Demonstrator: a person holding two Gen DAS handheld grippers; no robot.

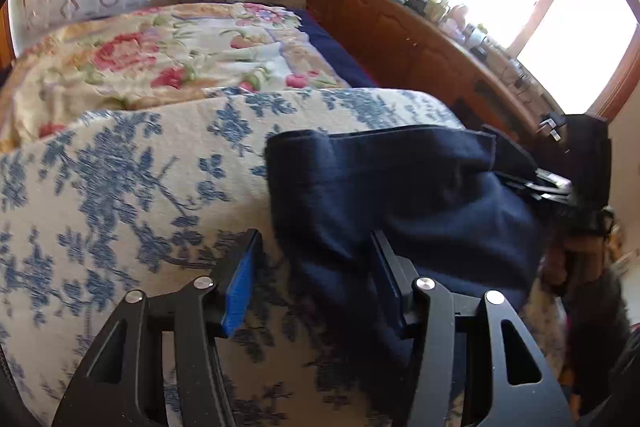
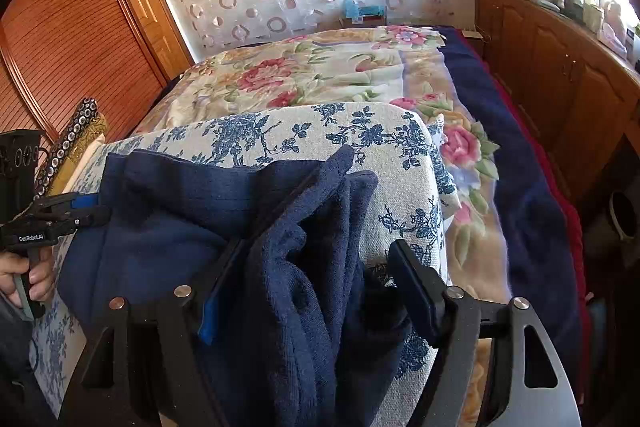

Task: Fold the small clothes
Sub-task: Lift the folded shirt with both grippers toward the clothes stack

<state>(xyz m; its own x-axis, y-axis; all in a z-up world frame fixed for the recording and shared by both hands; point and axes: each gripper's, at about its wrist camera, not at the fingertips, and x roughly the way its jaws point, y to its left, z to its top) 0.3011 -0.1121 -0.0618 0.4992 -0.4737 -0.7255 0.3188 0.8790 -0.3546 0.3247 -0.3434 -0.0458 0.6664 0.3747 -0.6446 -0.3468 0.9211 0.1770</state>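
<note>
Sunlit bedroom: a bed point(image 1: 168, 47) with a floral blanket fills the upper middle of the left wrist view, and in front of it lies a cushion point(image 1: 132, 179) printed with blue flowers. On the cushion's right half sits the navy garment point(image 1: 400, 187), centre right of the frame. The left tool point(image 1: 316, 279) stands with its jaws wide apart and nothing clamped; one finger is over bare cushion, the other over the cloth's near edge. The right tool point(image 1: 552, 183) shows at the right edge, reaching into the garment's far side, its grip not clear from here.

From the right wrist view, the same cushion point(image 2: 392, 147) runs across the middle, the bed point(image 2: 320, 75) behind it. The garment point(image 2: 180, 227) is bunched in loose ridges at lower centre, part of it hanging off the cushion's near side. The right tool point(image 2: 316, 291) is spread wide with folds of cloth heaped between and over its fingers, one flap draped on the left finger; it pinches nothing. The left tool point(image 2: 80, 211) sits at the left edge at the garment's corner.

Risks, as I judge them: with neither tool holding, the overhanging part may drag the garment off the cushion. Closing the right tool now would likely grab several layers at once and lock in a crooked fold. The draped flap could snag on the finger as it withdraws and pull the pile apart.
</note>
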